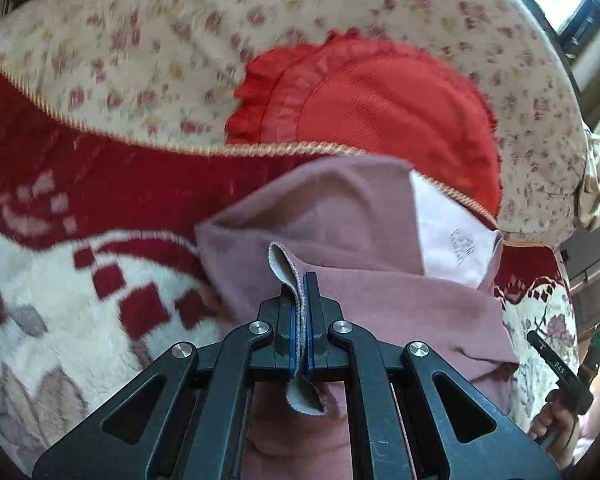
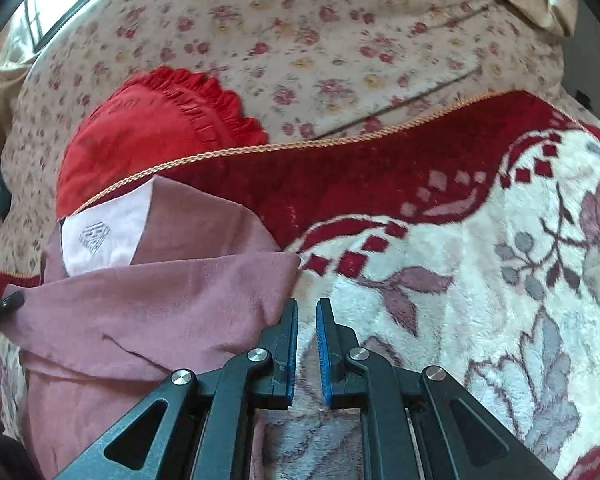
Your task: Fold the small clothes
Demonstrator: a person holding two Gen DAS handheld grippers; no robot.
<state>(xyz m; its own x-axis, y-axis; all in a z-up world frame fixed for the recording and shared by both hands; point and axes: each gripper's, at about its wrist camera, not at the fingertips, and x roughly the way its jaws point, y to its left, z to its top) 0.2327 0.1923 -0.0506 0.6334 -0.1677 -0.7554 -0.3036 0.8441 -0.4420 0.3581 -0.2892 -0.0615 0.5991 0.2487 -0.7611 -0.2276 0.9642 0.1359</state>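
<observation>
A mauve-pink small garment [image 1: 340, 220] lies partly folded on the bed, showing a pale panel with a diamond logo [image 1: 456, 232]. My left gripper [image 1: 301, 284] is shut on a folded hem of this garment, which sticks up between the blue pads and hangs out behind them. In the right wrist view the same garment [image 2: 160, 300] lies at the lower left. My right gripper [image 2: 307, 308] stands just past its right edge, over the blanket. Its jaws are a little apart with nothing between them.
A plush red and white flowered blanket [image 2: 460, 240] with a cord edge covers the bed. A red frilled cushion [image 1: 380, 112] lies beyond the garment on a floral sheet [image 2: 340, 40]. A hand [image 1: 552, 420] grips a black handle at the right edge.
</observation>
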